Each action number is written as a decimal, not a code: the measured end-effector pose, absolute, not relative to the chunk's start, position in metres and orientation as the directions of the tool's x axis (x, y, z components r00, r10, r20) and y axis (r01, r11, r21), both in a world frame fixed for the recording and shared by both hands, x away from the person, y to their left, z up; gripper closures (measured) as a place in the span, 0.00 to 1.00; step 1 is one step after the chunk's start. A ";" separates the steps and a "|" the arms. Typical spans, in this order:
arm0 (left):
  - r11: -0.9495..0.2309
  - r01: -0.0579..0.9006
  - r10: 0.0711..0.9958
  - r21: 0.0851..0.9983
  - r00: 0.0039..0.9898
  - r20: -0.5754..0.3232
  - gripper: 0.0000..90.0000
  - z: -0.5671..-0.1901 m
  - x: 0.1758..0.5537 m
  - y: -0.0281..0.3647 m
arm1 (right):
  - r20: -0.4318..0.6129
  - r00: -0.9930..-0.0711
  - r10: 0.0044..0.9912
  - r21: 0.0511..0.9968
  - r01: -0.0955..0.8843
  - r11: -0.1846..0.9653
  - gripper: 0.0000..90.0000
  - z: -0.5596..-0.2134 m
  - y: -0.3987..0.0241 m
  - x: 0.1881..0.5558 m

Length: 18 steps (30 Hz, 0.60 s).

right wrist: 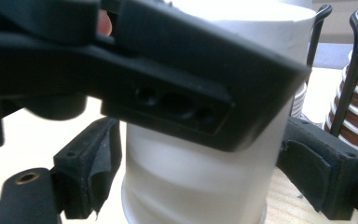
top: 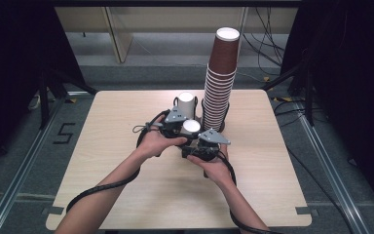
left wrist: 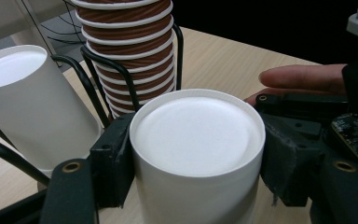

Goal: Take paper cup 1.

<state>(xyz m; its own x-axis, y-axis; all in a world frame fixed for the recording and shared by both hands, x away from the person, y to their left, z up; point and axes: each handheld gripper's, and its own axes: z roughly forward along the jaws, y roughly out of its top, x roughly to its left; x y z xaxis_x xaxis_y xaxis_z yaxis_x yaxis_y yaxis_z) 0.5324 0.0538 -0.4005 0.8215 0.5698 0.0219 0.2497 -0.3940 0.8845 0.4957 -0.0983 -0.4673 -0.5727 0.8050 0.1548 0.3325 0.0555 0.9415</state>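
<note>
A white paper cup [top: 191, 127] stands upside down near the middle of the table, between both grippers. In the left gripper view the cup [left wrist: 198, 133] has its flat base upward, and my left gripper [left wrist: 196, 156] is shut on it, one jaw pressing each side near the top. In the right gripper view my right gripper [right wrist: 200, 175] grips the same cup [right wrist: 200, 163] lower down, pads against both sides. The left gripper's jaw crosses in front there. From the high view, the left gripper [top: 181, 126] comes in from the left and the right gripper [top: 198, 141] from the near side.
A tall stack of brown ribbed cups [top: 220, 83] stands in a black wire holder [left wrist: 121, 79] just behind. Another white cup [top: 186, 101] sits in a second wire holder beside it. The wooden table [top: 102, 161] has bare room to the left, right and front.
</note>
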 end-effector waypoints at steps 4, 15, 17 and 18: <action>-0.367 0.259 0.573 0.894 0.820 -0.003 0.38 -0.404 0.533 0.053 | 0.133 -0.574 0.808 0.946 0.318 0.071 0.26 -0.468 -0.099 0.496; -0.313 0.254 0.573 0.915 0.819 -0.031 0.35 -0.405 0.535 0.052 | 0.068 -0.553 0.830 0.947 0.297 0.120 0.32 -0.464 -0.102 0.495; -0.284 0.258 0.575 0.924 0.817 -0.051 0.26 -0.401 0.535 0.053 | 0.048 -0.542 0.839 0.944 0.300 0.140 0.32 -0.462 -0.104 0.495; -0.278 0.255 0.574 0.926 0.817 -0.053 0.23 -0.400 0.535 0.053 | 0.051 -0.537 0.842 0.940 0.310 0.141 0.32 -0.463 -0.104 0.494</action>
<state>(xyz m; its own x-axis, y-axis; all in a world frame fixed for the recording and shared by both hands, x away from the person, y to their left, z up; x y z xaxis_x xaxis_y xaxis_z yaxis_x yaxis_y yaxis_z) 0.5346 0.0526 -0.4002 0.8171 0.5741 -0.0528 0.2554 -0.2783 0.9259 0.4941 -0.1039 -0.4626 -0.5371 0.8420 0.0507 0.3098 0.1410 0.9403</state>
